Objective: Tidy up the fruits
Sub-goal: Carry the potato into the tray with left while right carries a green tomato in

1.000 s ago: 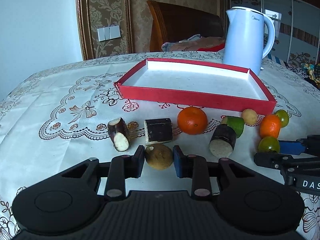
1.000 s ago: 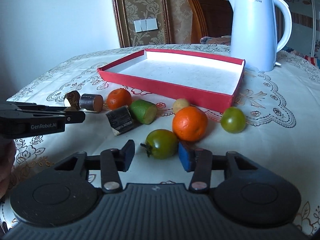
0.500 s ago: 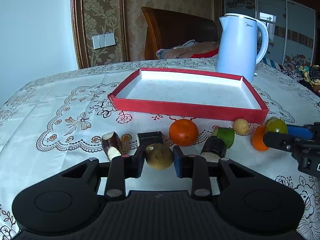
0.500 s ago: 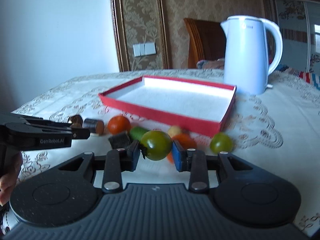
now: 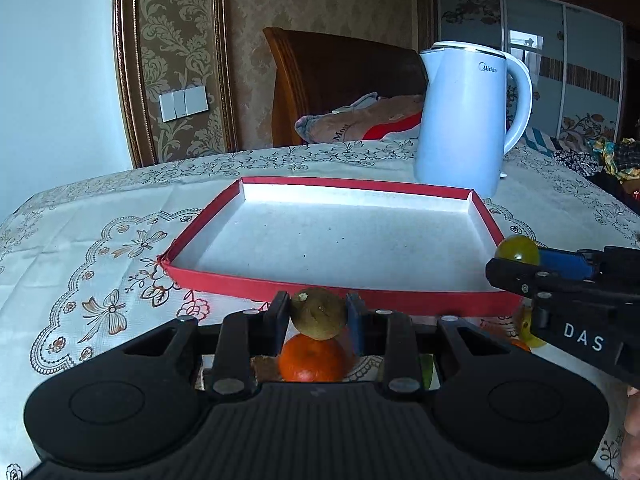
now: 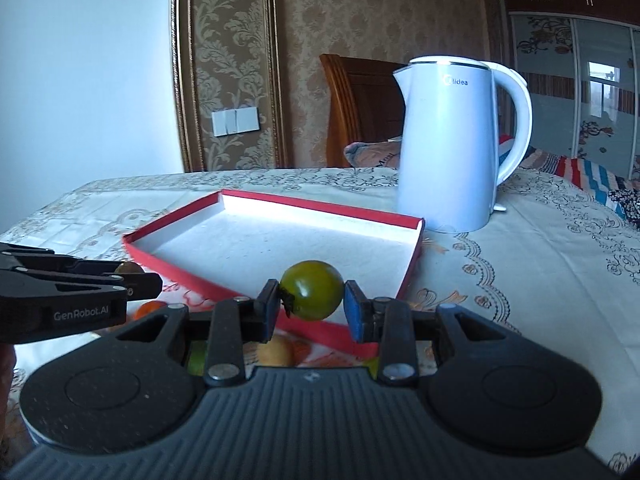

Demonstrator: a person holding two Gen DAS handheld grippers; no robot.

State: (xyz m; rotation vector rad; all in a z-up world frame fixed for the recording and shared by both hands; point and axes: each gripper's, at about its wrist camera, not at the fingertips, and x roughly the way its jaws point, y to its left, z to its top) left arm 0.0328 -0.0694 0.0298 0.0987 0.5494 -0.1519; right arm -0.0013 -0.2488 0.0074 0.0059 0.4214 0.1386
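Left tongs: the left tongs (image 5: 318,312) are closed on a brown fruit (image 5: 319,313), which is held off the surface just short of the near wall of the red tray (image 5: 340,286).
Right tongs: the right tongs (image 6: 311,302) are closed on a green tomato (image 6: 311,290), pinched between the black and the blue pad and carried in front of the near corner of the tray.
Tray: nothing is seen inside it; its pale floor is bare in both views.
Done so far: two fruits have been picked up, one in each pair of tongs; none has been placed, as far as can be judged.
Left to do: both held fruits are to be set in the tray, and the rest is to be fetched after them, judging from the task. An orange (image 5: 314,360) lies on the surface below the left tongs; a pale yellow fruit (image 6: 274,352) is glimpsed under the right tongs.
Background: a white kettle (image 5: 466,116) stands behind the tray.
Change from one second ago: the brown fruit was then resting on the cloth between the pads, and the tomato sat between wider jaws; both are now lifted and brought closer to the tray.
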